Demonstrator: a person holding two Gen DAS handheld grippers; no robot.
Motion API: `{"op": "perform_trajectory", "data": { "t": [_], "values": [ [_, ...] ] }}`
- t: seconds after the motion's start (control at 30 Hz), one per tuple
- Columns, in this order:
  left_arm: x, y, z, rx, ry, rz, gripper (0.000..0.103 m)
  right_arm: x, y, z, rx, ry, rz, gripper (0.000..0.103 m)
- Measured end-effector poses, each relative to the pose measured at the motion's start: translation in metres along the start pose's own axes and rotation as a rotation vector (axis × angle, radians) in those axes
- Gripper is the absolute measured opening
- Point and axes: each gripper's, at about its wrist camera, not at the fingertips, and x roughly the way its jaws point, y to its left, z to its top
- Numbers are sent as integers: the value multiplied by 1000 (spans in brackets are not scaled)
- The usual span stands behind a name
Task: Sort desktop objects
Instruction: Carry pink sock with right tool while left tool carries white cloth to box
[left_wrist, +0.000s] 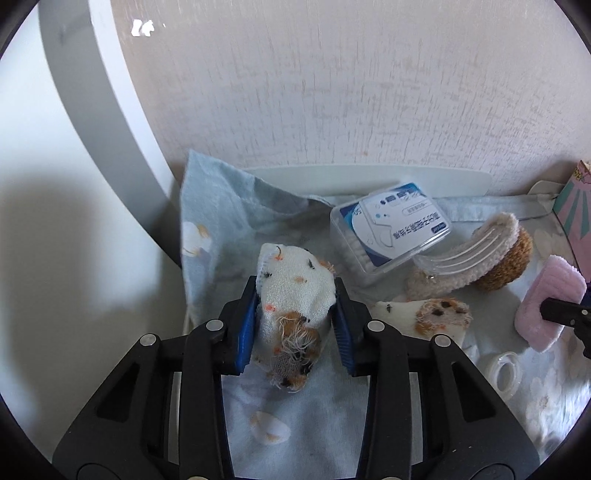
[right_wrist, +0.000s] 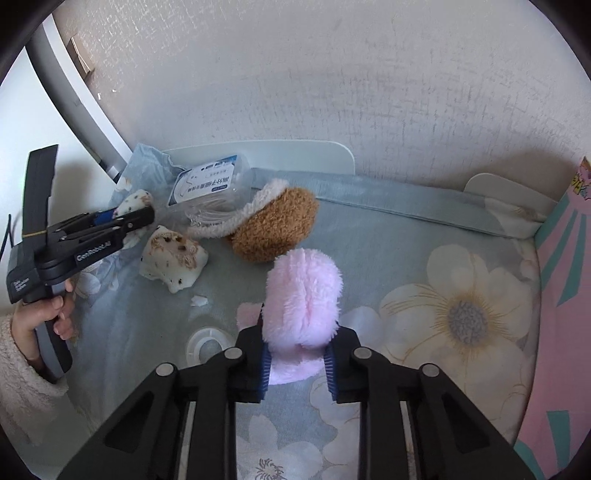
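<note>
Left tool (left_wrist: 297, 314): its blue pads are closed tight on a white knitted sock with orange and black speckles (left_wrist: 295, 295), at the lower middle of the left wrist view; the sock bulges up between the pads and its frayed end hangs toward the camera.
Right tool (right_wrist: 297, 363): clamped on a fluffy pink sock (right_wrist: 303, 295), at the lower middle of the right wrist view; the pink pile stands up above the pads and a flat end lies on the cloth beneath.
Second speckled sock (left_wrist: 424, 317): lies on the cloth just right of the left tool, apart from it.
Clear plastic box of cotton swabs with a blue and white label (left_wrist: 391, 229): upper middle of the left wrist view, tilted, by the back wall.
Brown and cream fuzzy sock (right_wrist: 277, 229): centre left of the right wrist view, touching the box, with a clear plastic fork-shaped hanger across it.
Roll of clear tape (right_wrist: 207, 345): flat on the cloth, just left of the right tool.
Surface: a pale blue cloth with a cream flower print (right_wrist: 461, 314).
Pink and teal box (right_wrist: 565, 314): stands at the right edge.
Hand (right_wrist: 48, 317): grips the left tool's handle at the left edge, in a cream fleece sleeve.
</note>
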Motion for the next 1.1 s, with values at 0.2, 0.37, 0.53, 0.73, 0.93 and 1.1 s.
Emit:
{"op": "perform_trajectory", "data": {
  "t": [0.2, 0.37, 0.53, 0.73, 0.93, 1.1],
  "values": [
    [-35, -3, 10, -10, -22, 5, 33, -21, 4, -1, 28, -22, -22, 22],
    [-74, -1, 21, -16, -32, 25, 33, -50, 2, 5, 56, -45, -33, 22],
    [-119, 5, 30, -19, -55, 2, 33, -87, 2, 8, 73, -64, -46, 22],
    [-156, -18, 47, -3, -107, -90, 33, -131, -6, 16, 154, -109, -29, 22],
    [-189, -58, 73, 62, -156, -161, 33, -197, -24, 17, 157, -174, -119, 22],
    [-210, -108, 100, 117, -204, -275, 33, -234, -47, 2, 210, -210, -196, 22]
  ]
}}
